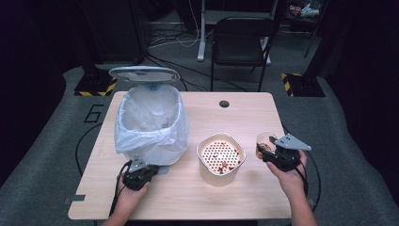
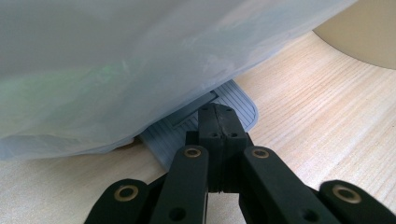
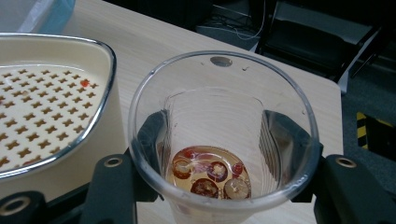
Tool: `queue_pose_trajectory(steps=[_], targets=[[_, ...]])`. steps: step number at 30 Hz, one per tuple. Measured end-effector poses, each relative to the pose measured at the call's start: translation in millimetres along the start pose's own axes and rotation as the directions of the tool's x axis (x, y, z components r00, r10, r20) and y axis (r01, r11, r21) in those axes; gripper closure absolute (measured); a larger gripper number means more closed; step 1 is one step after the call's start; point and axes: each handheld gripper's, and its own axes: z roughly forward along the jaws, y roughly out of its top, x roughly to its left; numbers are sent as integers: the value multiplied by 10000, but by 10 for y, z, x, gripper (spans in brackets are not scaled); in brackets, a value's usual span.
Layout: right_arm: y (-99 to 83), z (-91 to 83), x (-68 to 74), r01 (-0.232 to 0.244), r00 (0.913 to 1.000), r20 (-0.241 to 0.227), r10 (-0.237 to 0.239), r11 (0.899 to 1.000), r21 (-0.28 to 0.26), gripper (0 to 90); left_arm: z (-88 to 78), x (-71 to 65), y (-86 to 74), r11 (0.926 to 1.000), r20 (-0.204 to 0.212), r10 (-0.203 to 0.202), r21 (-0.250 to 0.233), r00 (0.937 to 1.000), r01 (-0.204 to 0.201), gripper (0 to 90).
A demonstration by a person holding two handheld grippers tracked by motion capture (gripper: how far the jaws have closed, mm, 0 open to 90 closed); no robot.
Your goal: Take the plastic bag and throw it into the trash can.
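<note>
I'm pinching the clear cup in my right gripper, just right of the strainer bowl; keeping it level. My left gripper, jaws pressed together, is pressing the bin's pedal.

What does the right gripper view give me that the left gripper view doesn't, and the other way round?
Right gripper view: the right gripper clamps a clear cup with red slices in liquid; a chair stands beyond the table.

Left gripper view: the left gripper, shut, rests on the bin's grey pedal under the white bin bag.

Both: the wooden table and the cream strainer container.
</note>
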Motion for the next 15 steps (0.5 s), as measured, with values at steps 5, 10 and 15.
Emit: queue_pose_trajectory(steps=[5,10,15], targets=[[44,-27,59,302,9995,102,-300,9994,-187,437,0,-1,0,10000,-3,1,-5,10000,-1,900],[72,-24,93,473,9988,105,-471,9987,-185,439,1,-3,-1,10000,-3,-19,-13,10000,19,900],[126,-31,141,850,9962,183,-847,9962,-197,441,1,-2,0,10000,-4,-8,-8,10000,8,900]])
